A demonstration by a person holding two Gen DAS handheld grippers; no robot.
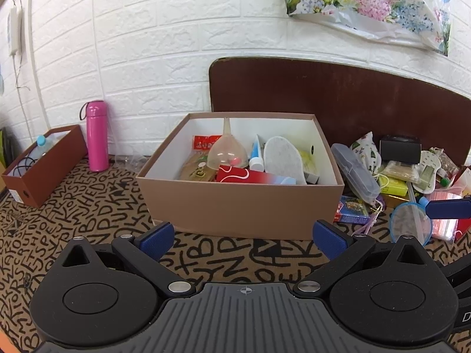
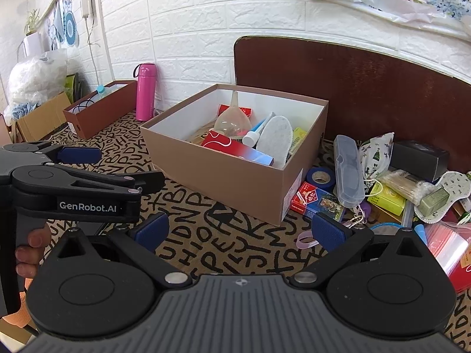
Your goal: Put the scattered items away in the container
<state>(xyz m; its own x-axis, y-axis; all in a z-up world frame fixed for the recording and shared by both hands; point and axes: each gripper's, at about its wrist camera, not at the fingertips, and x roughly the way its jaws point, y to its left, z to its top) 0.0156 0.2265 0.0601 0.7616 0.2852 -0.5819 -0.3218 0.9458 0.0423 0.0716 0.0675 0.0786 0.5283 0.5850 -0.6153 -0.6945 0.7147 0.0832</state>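
Observation:
A brown cardboard box (image 1: 235, 206) (image 2: 223, 176) stands mid-table and holds a clear funnel (image 1: 226, 150), a red packet, a white tube and a white pad. Scattered items lie to its right: a clear case (image 1: 356, 173) (image 2: 348, 170), a card pack (image 2: 316, 200), blue tape (image 2: 321, 176), a floral pouch (image 2: 378, 153), a blue strainer (image 1: 410, 225). My left gripper (image 1: 244, 239) is open and empty in front of the box; it also shows in the right wrist view (image 2: 117, 164). My right gripper (image 2: 240, 232) is open and empty near the card pack.
A pink flask (image 1: 96, 136) (image 2: 144, 91) and a narrow brown box (image 1: 44, 167) (image 2: 100, 108) stand at the left by the white brick wall. A dark brown board (image 1: 353, 94) leans behind the box. A letter-patterned cloth (image 1: 88, 206) covers the table.

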